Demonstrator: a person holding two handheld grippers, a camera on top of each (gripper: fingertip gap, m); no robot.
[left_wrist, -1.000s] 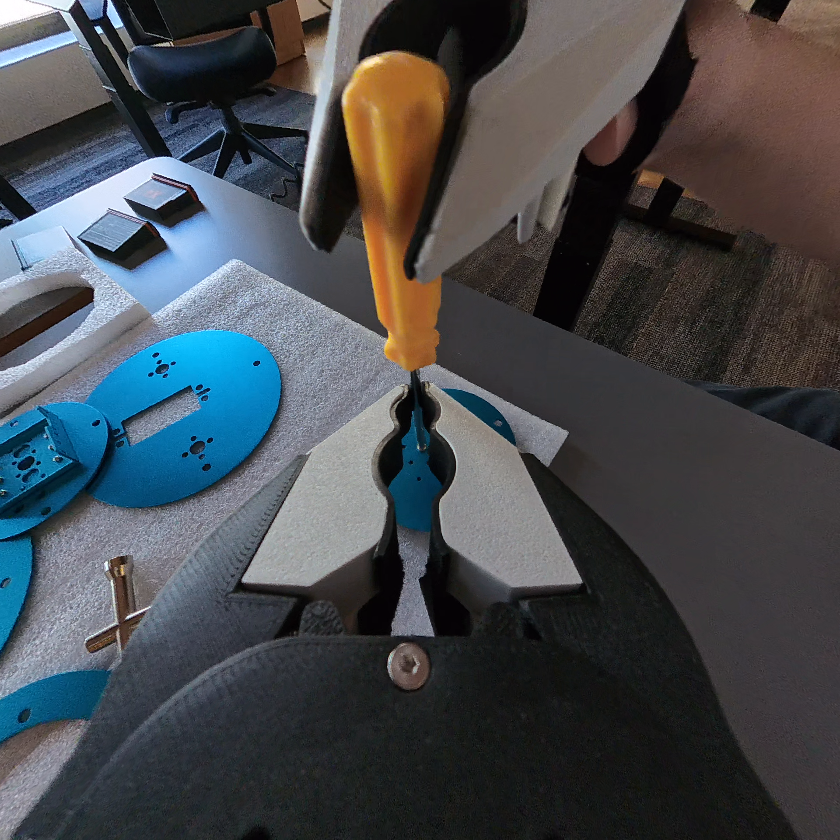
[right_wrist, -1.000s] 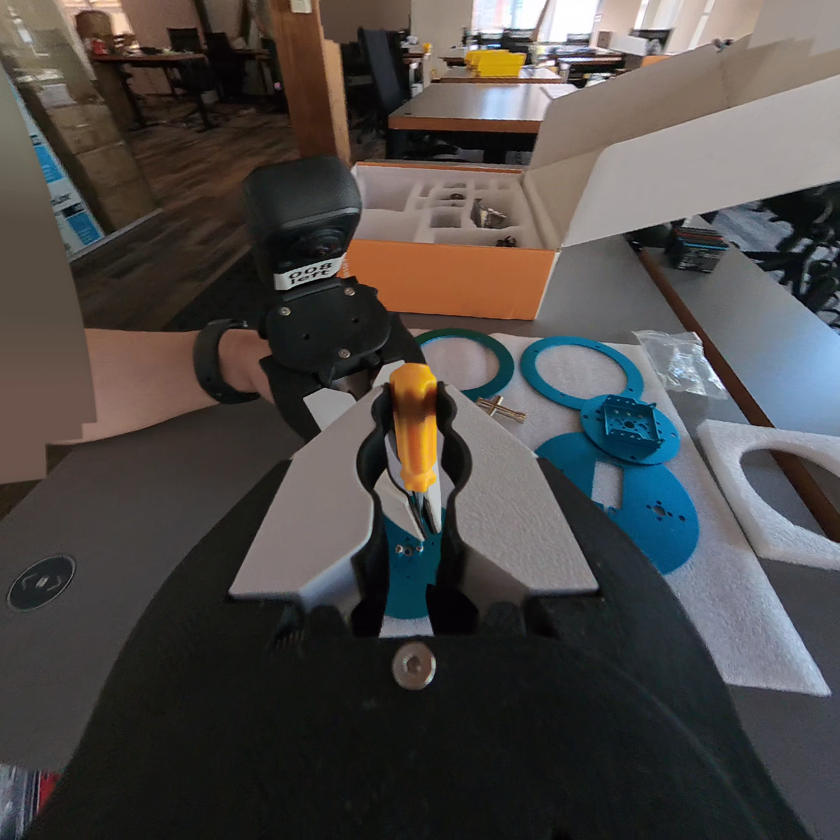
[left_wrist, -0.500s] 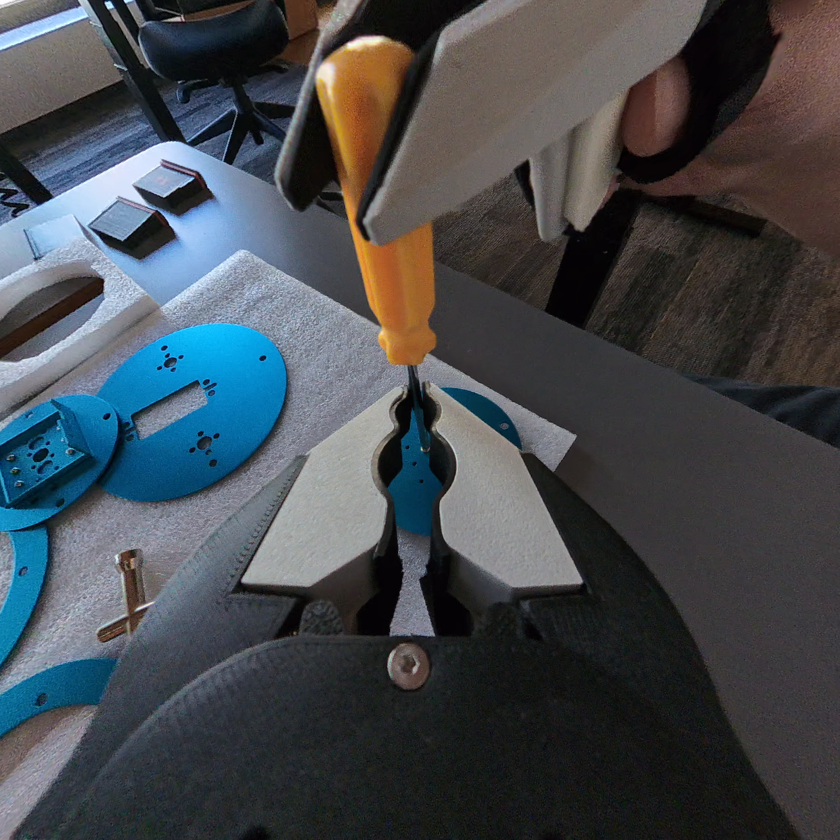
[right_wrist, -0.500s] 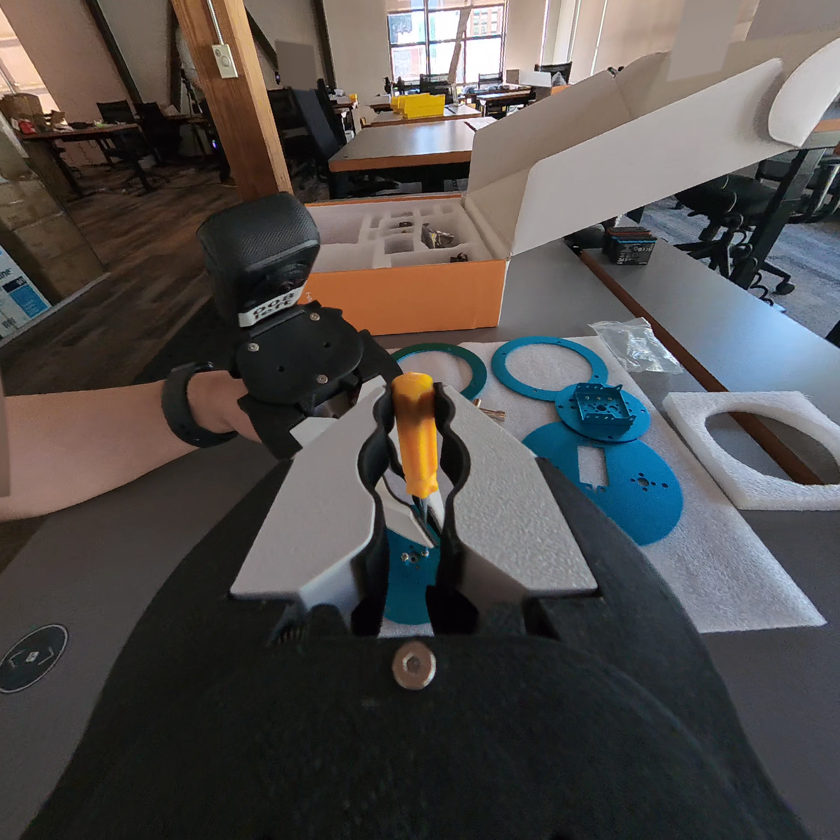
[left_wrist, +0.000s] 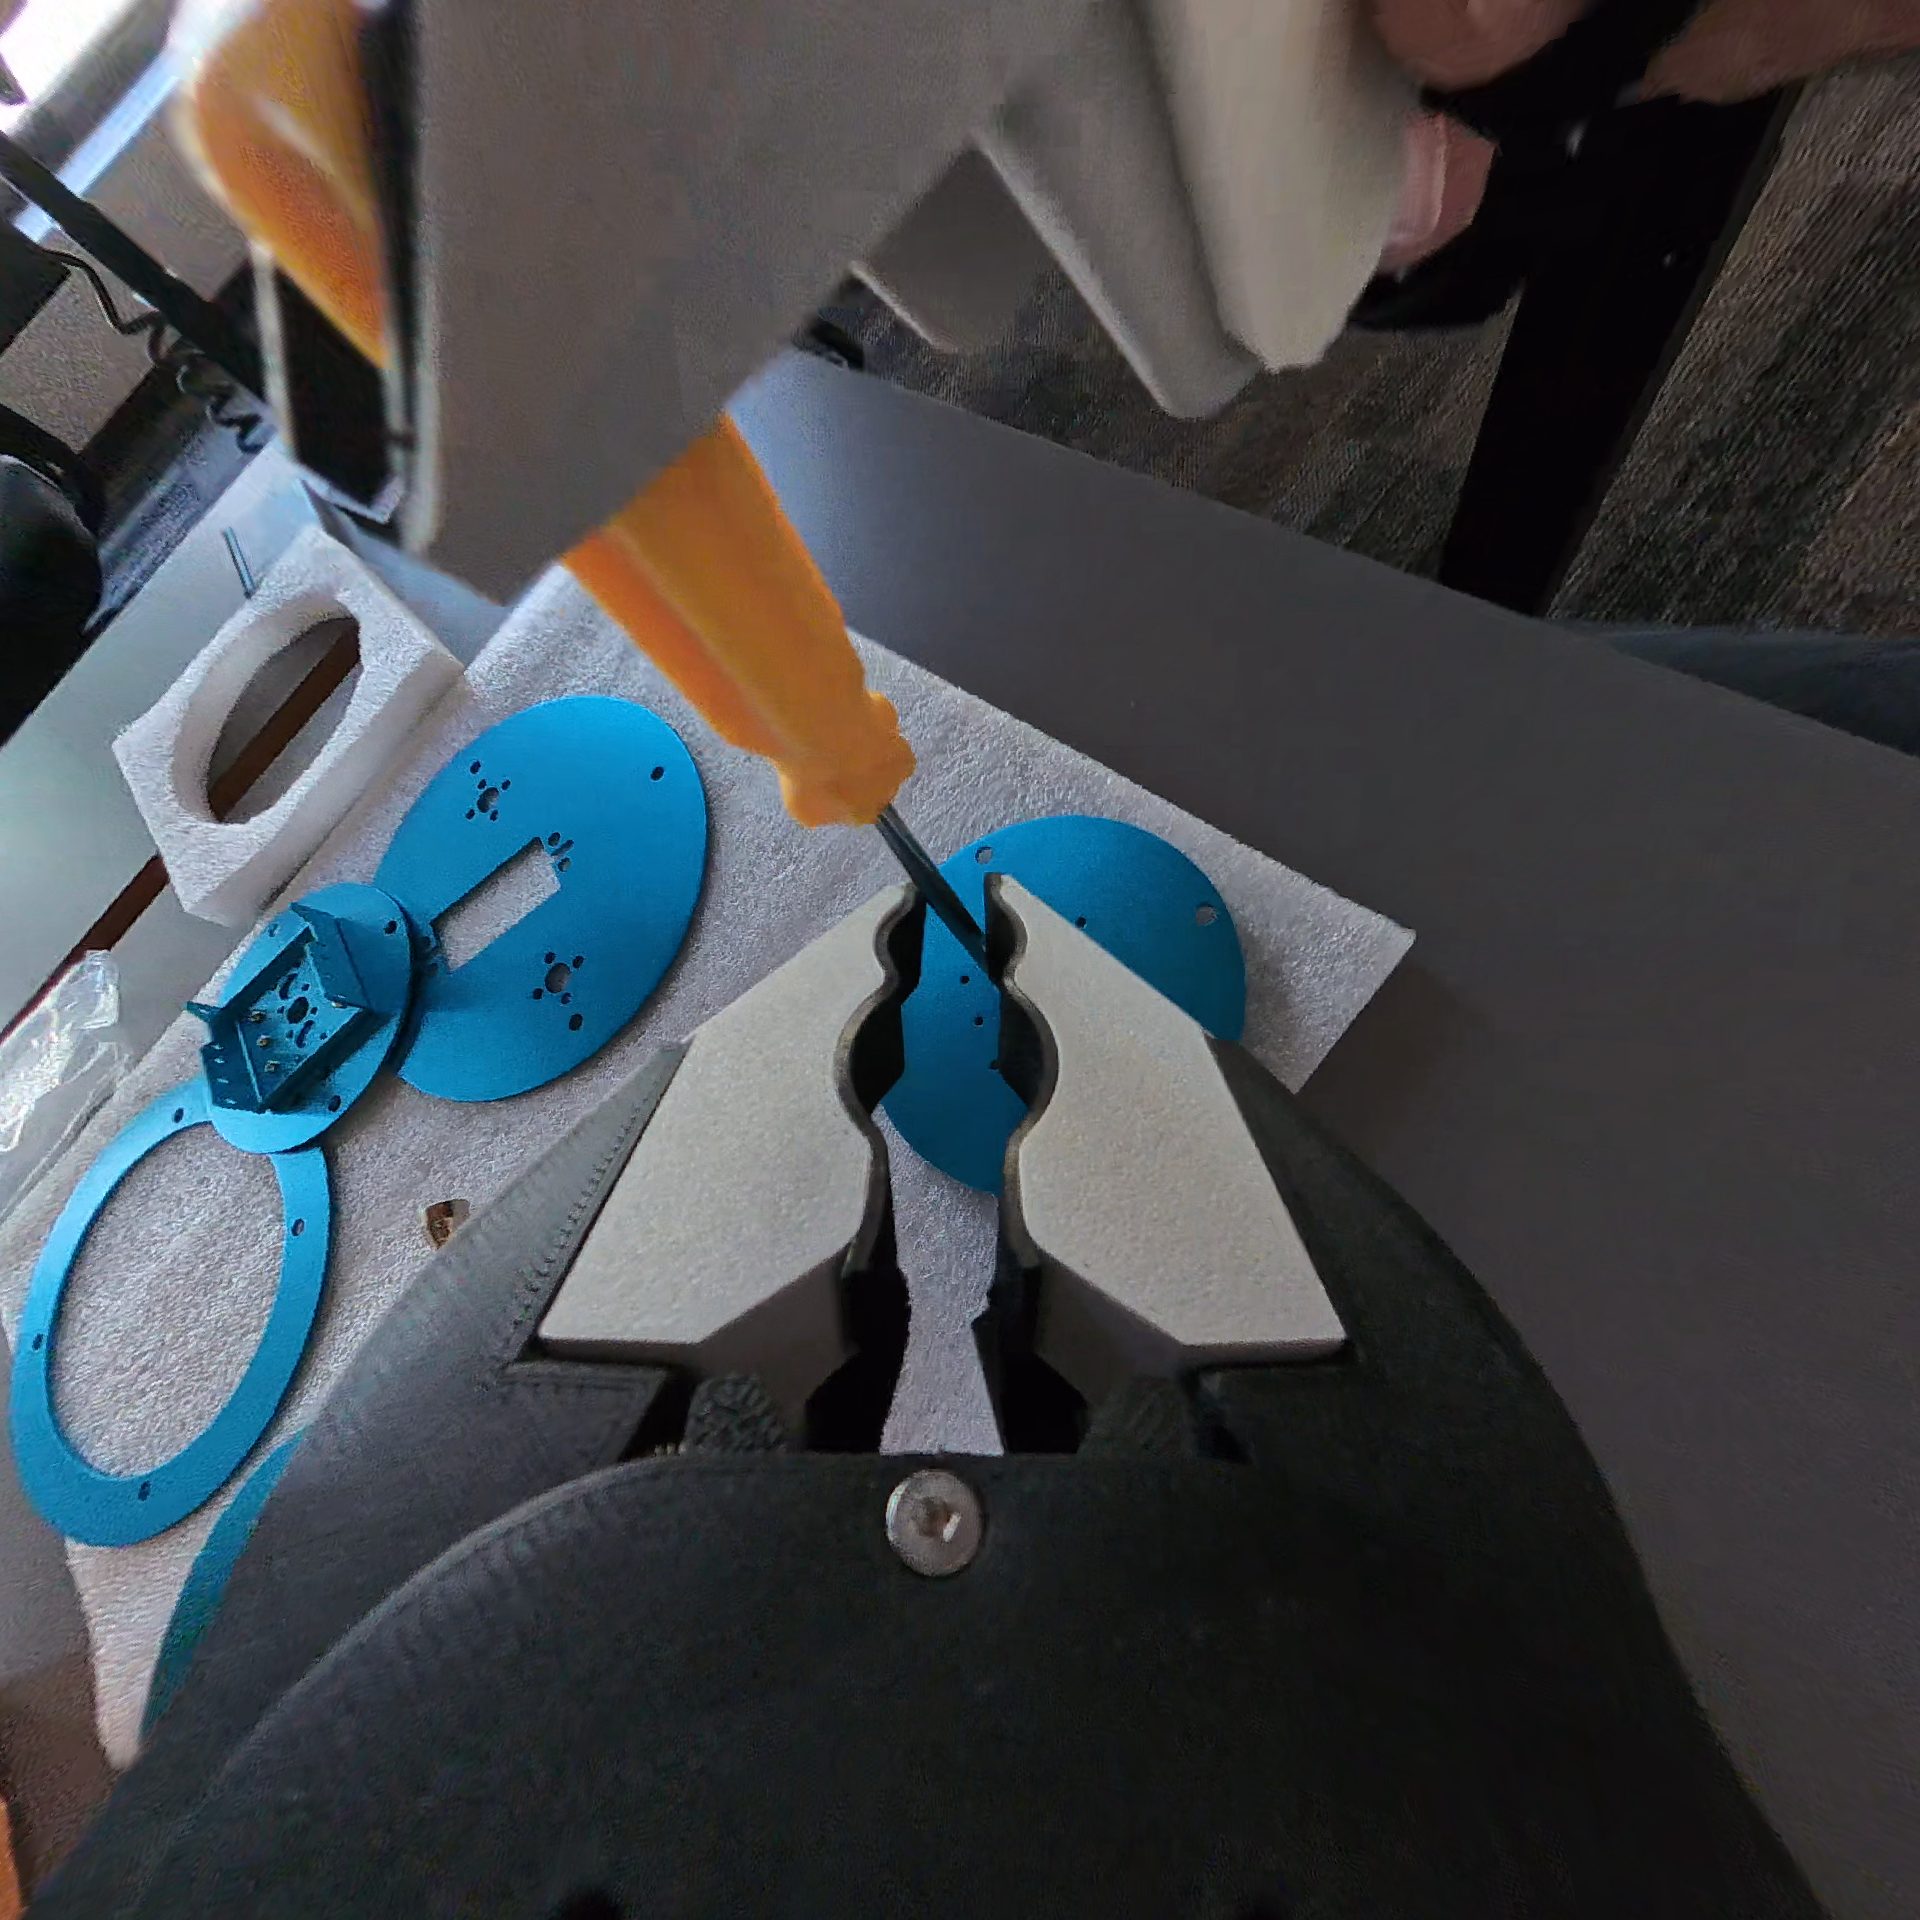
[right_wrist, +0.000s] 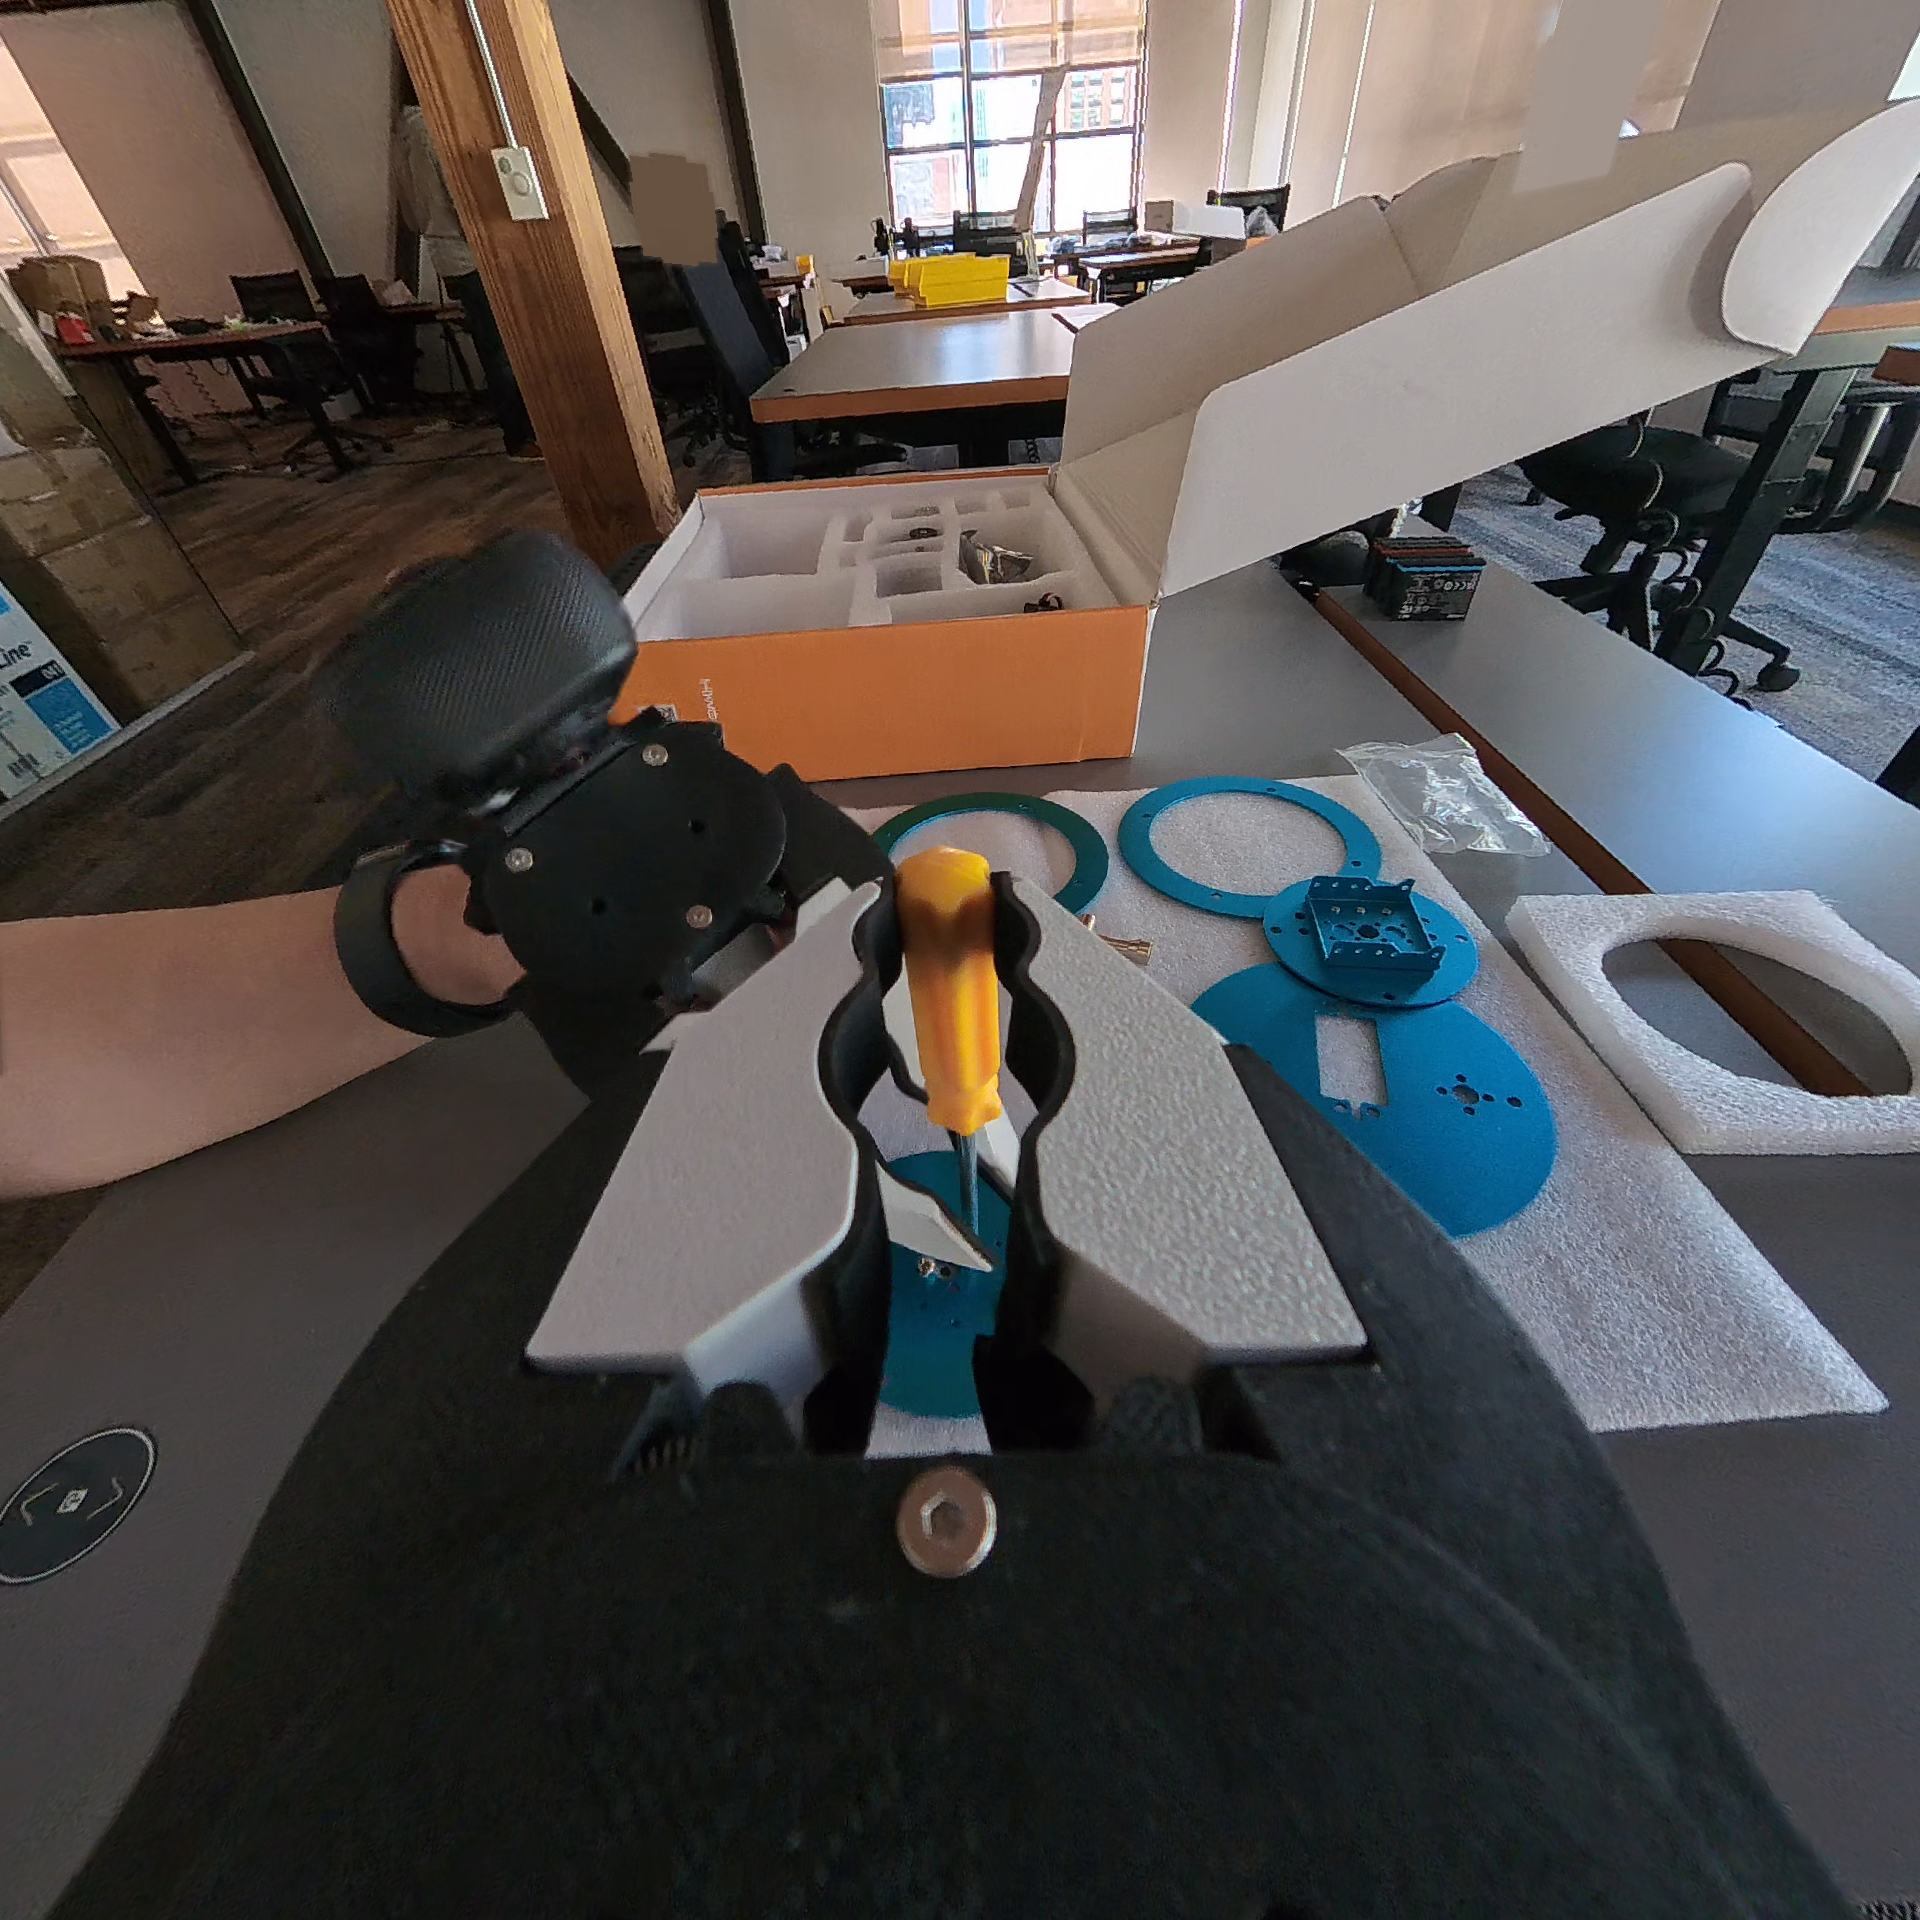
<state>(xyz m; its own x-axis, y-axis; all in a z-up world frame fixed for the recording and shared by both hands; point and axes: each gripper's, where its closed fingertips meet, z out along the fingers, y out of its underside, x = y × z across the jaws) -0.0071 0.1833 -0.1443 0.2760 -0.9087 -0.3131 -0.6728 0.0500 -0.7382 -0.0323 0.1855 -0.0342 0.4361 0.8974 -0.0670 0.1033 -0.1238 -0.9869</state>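
My right gripper (right_wrist: 945, 896) is shut on the orange handle of a screwdriver (right_wrist: 951, 1023). The screwdriver's dark shaft points down at a blue metal disc (right_wrist: 935, 1340) on a white foam sheet (right_wrist: 1662, 1320). In the left wrist view the screwdriver (left_wrist: 748, 675) leans to the upper left, under the right gripper's grey finger (left_wrist: 644, 260). My left gripper (left_wrist: 951, 904) is shut down to a narrow gap. Its tips sit over the blue disc (left_wrist: 1112, 914), and the shaft passes between them. I cannot tell whether they pinch it.
On the foam lie a slotted blue plate (right_wrist: 1434, 1122), a blue bracket on a small disc (right_wrist: 1366, 925), blue rings (right_wrist: 1247, 847) and a metal cross tool (right_wrist: 1122, 943). An open orange box (right_wrist: 894, 686), a plastic bag (right_wrist: 1444, 790) and a foam frame (right_wrist: 1714, 997) stand around.
The right gripper and screwdriver have tilted, so the handle now leans left in the left wrist view. The shaft stays between the left tips over the blue disc. Both grips are unchanged.
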